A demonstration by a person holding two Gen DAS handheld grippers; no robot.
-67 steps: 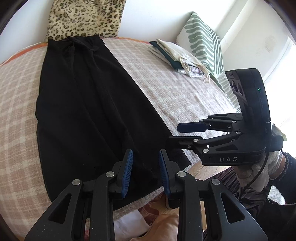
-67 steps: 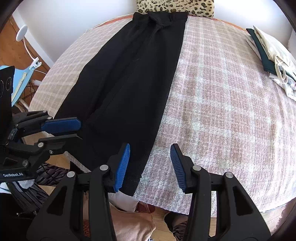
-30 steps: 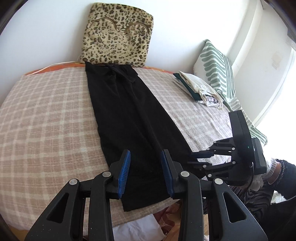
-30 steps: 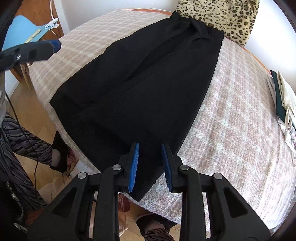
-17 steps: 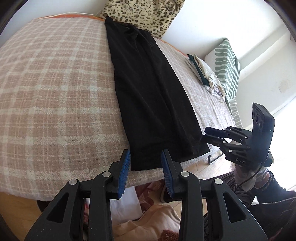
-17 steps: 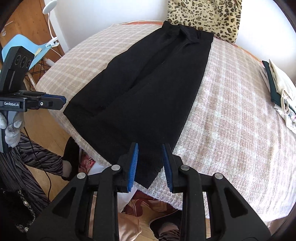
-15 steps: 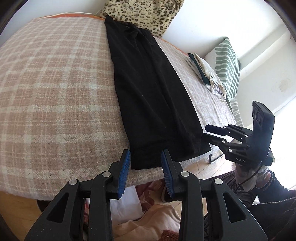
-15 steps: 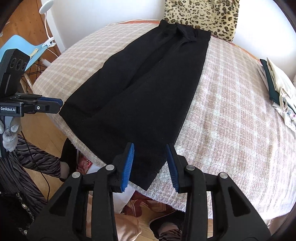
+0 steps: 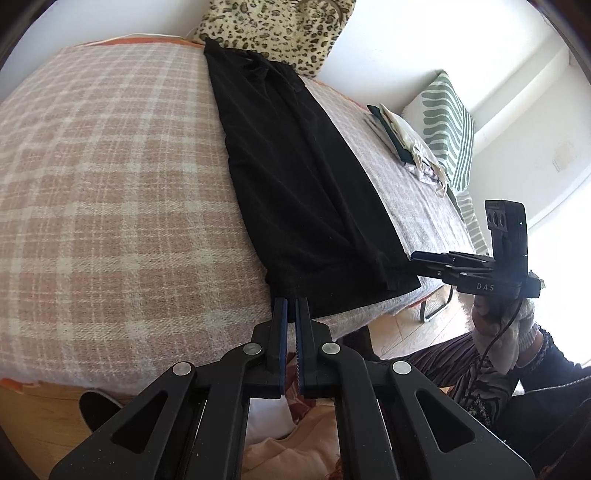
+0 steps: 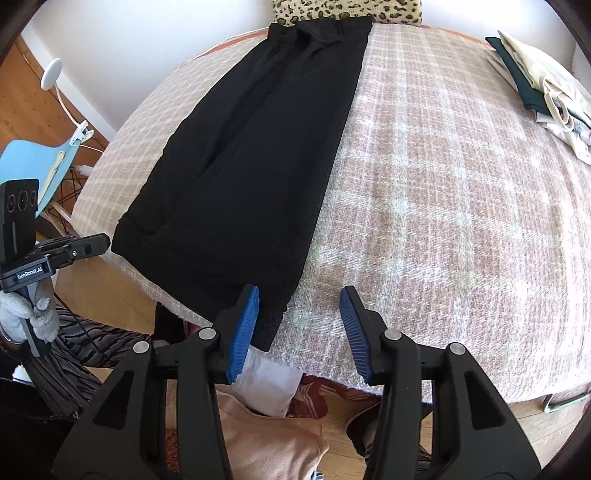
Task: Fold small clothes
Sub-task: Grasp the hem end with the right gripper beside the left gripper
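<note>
Black trousers (image 9: 295, 184) lie folded lengthwise on the checked bed cover, waistband at the far end by the leopard cushion; they also show in the right wrist view (image 10: 251, 155). My left gripper (image 9: 291, 306) is shut at the near left corner of the hem, its tips at the cloth edge; whether cloth is pinched between them I cannot tell. It shows at the left of the right wrist view (image 10: 92, 245). My right gripper (image 10: 299, 302) is open, straddling the near right hem corner. In the left wrist view it sits beside that corner (image 9: 424, 260).
The pink checked bed cover (image 10: 443, 192) ends just before the grippers, with wooden floor below. A stack of folded clothes (image 10: 543, 81) lies at the far right. A striped pillow (image 9: 447, 122), a leopard cushion (image 9: 280, 26) and a blue chair (image 10: 33, 166) stand around the bed.
My left gripper has closed and come in to the left hem corner. My right gripper has opened wide and moved to the right hem corner.
</note>
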